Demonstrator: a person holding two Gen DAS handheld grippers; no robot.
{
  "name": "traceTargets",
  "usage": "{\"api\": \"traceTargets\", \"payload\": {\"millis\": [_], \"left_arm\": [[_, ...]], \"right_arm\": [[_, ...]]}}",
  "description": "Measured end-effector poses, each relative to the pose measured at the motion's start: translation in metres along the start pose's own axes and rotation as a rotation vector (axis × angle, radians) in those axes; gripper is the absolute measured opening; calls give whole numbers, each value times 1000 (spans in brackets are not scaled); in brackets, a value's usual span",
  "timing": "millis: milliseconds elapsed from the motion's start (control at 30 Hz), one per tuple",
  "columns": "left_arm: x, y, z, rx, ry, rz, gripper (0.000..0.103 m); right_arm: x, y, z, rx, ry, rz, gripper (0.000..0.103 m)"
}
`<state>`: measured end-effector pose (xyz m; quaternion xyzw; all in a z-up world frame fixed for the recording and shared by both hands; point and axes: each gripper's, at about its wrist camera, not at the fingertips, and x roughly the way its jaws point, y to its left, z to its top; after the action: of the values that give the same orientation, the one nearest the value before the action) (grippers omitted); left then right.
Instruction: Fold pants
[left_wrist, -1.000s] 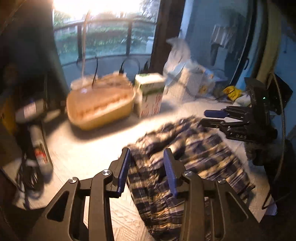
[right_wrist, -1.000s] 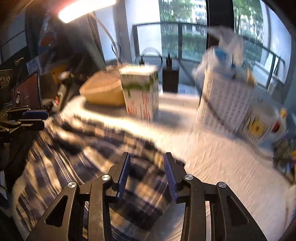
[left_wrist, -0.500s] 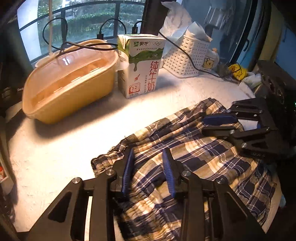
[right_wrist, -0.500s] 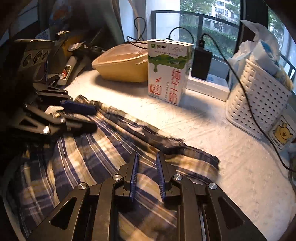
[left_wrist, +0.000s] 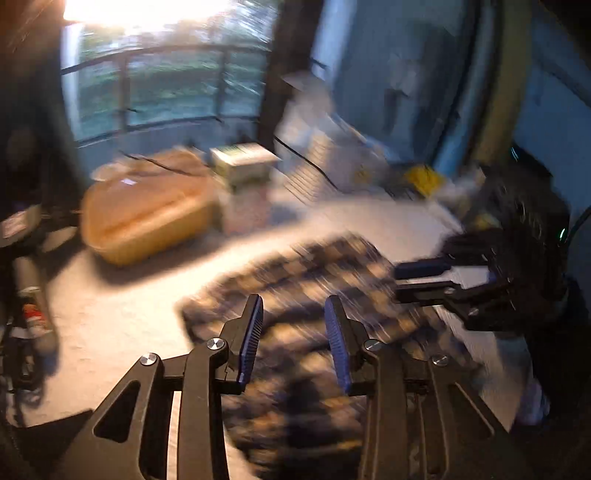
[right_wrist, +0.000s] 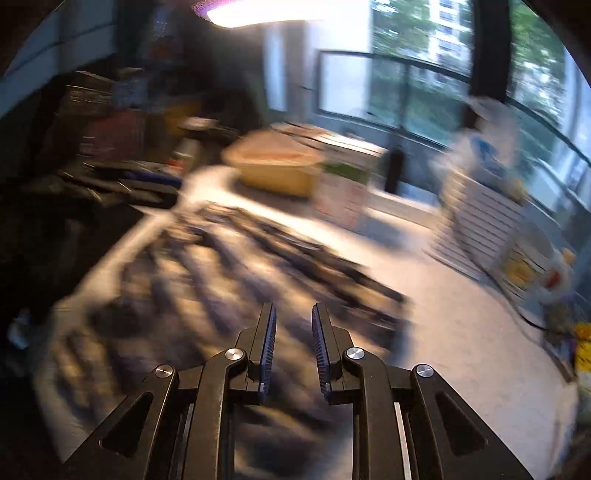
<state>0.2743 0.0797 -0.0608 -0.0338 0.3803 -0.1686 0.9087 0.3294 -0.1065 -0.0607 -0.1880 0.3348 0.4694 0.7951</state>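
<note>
Both views have gone streaky with motion blur since half a second ago, when they were sharp and both claws sat low over the cloth. The left claw now hangs above the plaid pants with its blue pads at a middling gap and nothing between them. The right claw, whose jaws have just been closing, stands narrow, its pads apart and empty, above the pants' near part.

The pants lie spread on the white tabletop, in front of the milk carton. They are dark blue and tan check, rumpled, with a darker band along the edge nearest the carton. The tan tub sits just left of the carton, the white basket to its right.
</note>
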Motion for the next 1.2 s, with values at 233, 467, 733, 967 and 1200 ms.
{"api": "traceTargets", "payload": {"millis": [233,467,733,967,1200], "left_arm": [[43,7,-39,-47,127,34,35],[20,7,-38,-63,146,70,35],[-29,-38,-39,2,24,40,35],[14,-49,-72,-74,180,63,35],[-3,-41,-96,-134,187,43,35]], "right_arm": [[48,37,-33,-89,159,52,21],[9,23,-70,-69,182,31,21],[-40,23,-76,-34,117,-13,21],[-10,70,-68,-116,130,95,22],[-19,60,-100,-96,160,84,22]]}}
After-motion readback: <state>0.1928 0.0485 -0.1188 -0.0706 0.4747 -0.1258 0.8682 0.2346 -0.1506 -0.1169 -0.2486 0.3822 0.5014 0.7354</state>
